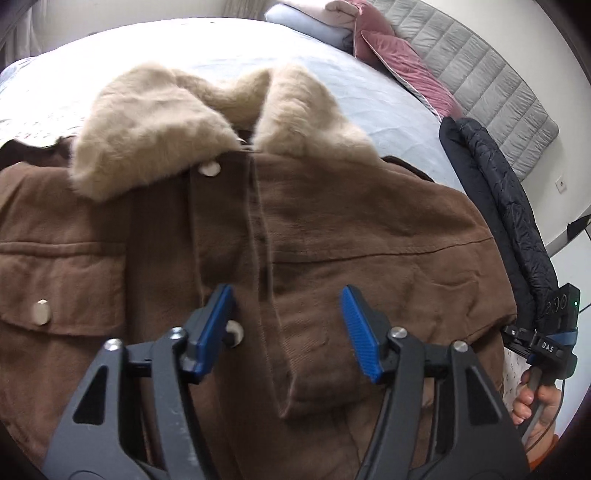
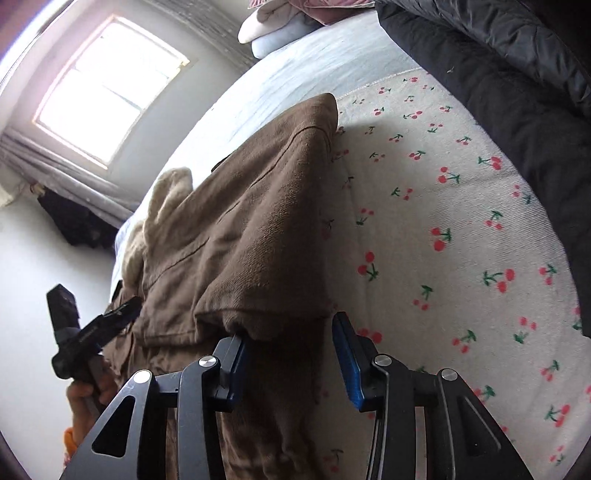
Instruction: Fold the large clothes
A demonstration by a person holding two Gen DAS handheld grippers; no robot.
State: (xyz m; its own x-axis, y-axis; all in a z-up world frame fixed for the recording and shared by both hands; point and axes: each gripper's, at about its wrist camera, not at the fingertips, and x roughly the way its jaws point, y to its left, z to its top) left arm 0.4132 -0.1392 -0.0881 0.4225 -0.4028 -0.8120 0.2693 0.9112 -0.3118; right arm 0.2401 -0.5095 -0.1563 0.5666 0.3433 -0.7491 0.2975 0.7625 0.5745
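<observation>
Bedroom in a home. Evidence: bed with pale blue sheet (image 1: 332,85), pink velvet pillows (image 1: 402,62) and a folded pale pillow (image 2: 273,29) at the head, grey quilted headboard (image 1: 480,77), cherry-print blanket (image 2: 443,221), window (image 2: 107,85) with grey curtain (image 2: 66,184), wall socket (image 1: 561,186), dark puffer jacket (image 1: 509,206) on the bed edge.

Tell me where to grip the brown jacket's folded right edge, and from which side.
Grip the brown jacket at its gathered hem corner, just ahead of the open right gripper. Come from the cherry-print cover side: there the fold forms a raised, exposed edge.
</observation>
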